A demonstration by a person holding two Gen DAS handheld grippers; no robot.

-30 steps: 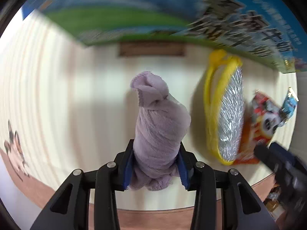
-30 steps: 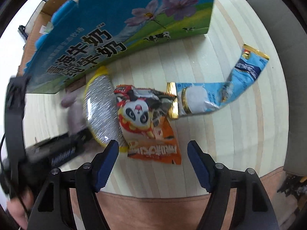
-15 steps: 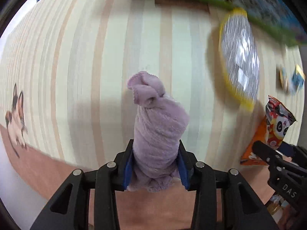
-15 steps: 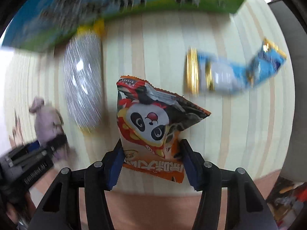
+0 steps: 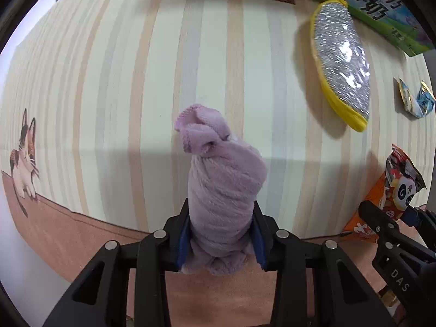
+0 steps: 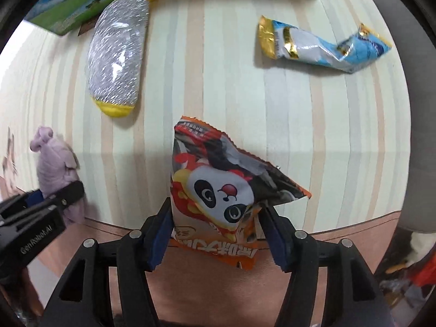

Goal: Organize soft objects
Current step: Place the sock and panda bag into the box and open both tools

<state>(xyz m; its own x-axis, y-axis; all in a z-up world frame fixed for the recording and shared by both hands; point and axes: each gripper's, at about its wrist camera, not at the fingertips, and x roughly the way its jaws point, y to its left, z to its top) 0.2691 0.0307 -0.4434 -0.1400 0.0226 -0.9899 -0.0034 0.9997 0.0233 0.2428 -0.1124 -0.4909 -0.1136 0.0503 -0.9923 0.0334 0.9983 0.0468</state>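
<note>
A rolled lilac fleece cloth [image 5: 223, 179] stands upright between the blue pads of my left gripper [image 5: 221, 218], which is shut on its lower half above the striped tablecloth [image 5: 122, 81]. In the right wrist view an orange panda snack bag [image 6: 218, 179] sits between the fingers of my right gripper [image 6: 217, 214]. The jaws are closing and both pads press its crumpled sides. The bag hangs near the table's front edge. Each view shows the other gripper with its load: the snack bag [image 5: 392, 190] at the right, the lilac cloth [image 6: 54, 160] at the left.
A silver scouring pad with yellow rim [image 6: 117, 54] lies at the back next to a green and blue milk carton box [image 5: 368, 2]. A crumpled blue and gold wrapper [image 6: 321, 46] lies at the back right. A cat picture [image 5: 24, 163] marks the cloth's left edge.
My right gripper came down over the panda bag and closed on it; the bag now sits up between the pads. My left gripper carried the lilac cloth away from the box.
</note>
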